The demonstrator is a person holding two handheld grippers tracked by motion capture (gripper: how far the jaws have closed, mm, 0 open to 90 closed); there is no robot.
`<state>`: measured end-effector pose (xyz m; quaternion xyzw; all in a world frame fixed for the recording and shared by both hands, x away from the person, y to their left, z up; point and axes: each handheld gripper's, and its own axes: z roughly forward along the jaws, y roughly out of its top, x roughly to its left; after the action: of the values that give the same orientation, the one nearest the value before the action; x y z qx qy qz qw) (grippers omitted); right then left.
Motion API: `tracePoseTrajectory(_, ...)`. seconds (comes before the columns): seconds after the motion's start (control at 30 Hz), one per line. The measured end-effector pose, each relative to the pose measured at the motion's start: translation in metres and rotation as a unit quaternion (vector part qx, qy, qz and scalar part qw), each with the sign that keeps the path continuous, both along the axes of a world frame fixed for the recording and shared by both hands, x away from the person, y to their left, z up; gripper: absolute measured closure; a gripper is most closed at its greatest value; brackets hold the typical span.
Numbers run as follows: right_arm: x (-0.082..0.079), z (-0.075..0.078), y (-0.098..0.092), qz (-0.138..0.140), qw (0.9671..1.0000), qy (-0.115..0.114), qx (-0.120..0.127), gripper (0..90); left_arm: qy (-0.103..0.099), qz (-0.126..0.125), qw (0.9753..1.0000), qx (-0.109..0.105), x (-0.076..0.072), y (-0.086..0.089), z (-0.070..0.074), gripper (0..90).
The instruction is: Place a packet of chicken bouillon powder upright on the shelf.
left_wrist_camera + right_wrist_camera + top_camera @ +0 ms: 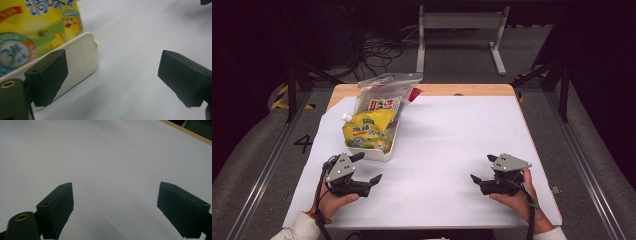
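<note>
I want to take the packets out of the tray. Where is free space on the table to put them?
The white sheet is bare from the white tray rightward to the table's right edge, and between the left gripper and right gripper. It is crowded at the far left, where the yellow pouch and clear bag fill the tray.

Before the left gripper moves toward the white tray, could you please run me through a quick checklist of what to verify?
1. Left gripper open: ok, jaws wide apart, nothing between them.
2. Right gripper open and clear of the work: ok, over bare white sheet.
3. White tray within easy reach of the left gripper: ok, just ahead of it.
4. Yellow pouch seated in the tray: ok, leaning inside.
5. Clear bag stable behind the pouch: cannot tell.
</note>
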<state>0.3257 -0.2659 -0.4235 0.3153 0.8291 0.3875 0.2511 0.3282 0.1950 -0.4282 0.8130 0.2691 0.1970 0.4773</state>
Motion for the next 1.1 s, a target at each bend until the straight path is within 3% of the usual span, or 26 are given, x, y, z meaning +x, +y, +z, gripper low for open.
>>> tracePoseTrajectory(0.3, -0.008, -0.003, -0.013, -0.015, 0.9999, 0.003, 0.006, 12.3, 0.02, -0.041, 0.9983, 0.034, -0.002, -0.026, -0.016, 9.7)
tracePoseTrajectory(0.43, -0.012, -0.006, -0.016, -0.015, 0.9999, -0.001, -0.005, 11.7, 0.01, -0.05, 0.9965, 0.066, 0.0, -0.033, -0.021, 9.0)
tracePoseTrajectory(0.63, -0.012, -0.017, -0.014, -0.004, 0.9993, -0.005, -0.036, 10.8, 0.031, -0.06, 0.996, 0.059, 0.004, -0.036, -0.024, 8.2)
tracePoseTrajectory(1.1, -0.017, -0.012, -0.013, -0.007, 0.9995, -0.027, -0.01, 10.4, 0.02, -0.056, 0.9976, 0.036, 0.006, -0.027, -0.019, 7.9)
